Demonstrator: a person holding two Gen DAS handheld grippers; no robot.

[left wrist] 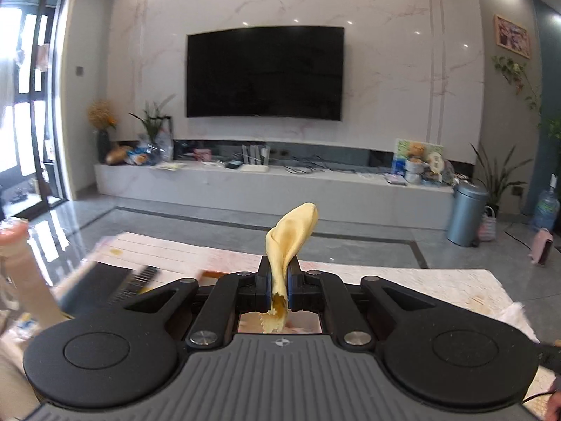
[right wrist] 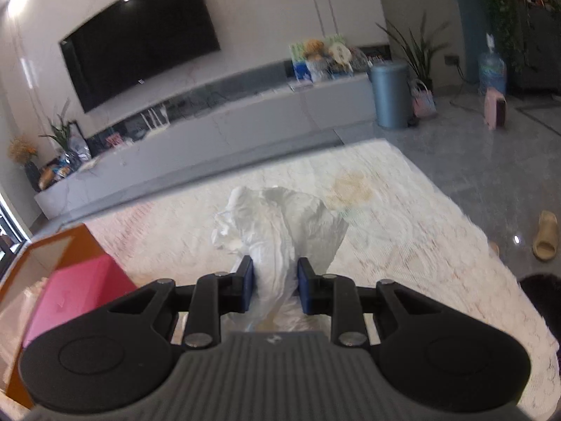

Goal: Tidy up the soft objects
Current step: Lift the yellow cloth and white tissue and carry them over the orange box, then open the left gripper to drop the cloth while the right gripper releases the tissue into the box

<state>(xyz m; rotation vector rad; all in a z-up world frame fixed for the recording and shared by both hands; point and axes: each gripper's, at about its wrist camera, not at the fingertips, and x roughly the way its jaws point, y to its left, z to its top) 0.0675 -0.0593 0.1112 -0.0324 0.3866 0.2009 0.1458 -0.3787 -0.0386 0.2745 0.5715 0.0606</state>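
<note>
Between the left tool's [left wrist: 279,286] blue pads, clamped tight: thin yellow cloth [left wrist: 289,242], ribbed, pinked edge, curling upward above the pale lace-covered bench [left wrist: 438,286]. In the right tool [right wrist: 274,286], jaws partly closed around a crumpled white cloth [right wrist: 280,224], billowing far of the fingers, above the bench.

A pale worktop [right wrist: 403,231] with a lacy, marbled pattern is stretching across both views, its far edge meeting the grey floor [right wrist: 455,147]. A yellowish stain [right wrist: 350,187] is showing on its surface. A pink box [right wrist: 73,291] inside an orange-rimmed container [right wrist: 52,245] is sitting at its left side. In the left wrist view, a dark flat object [left wrist: 101,280] is lying blurred on the worktop's left part.
</note>
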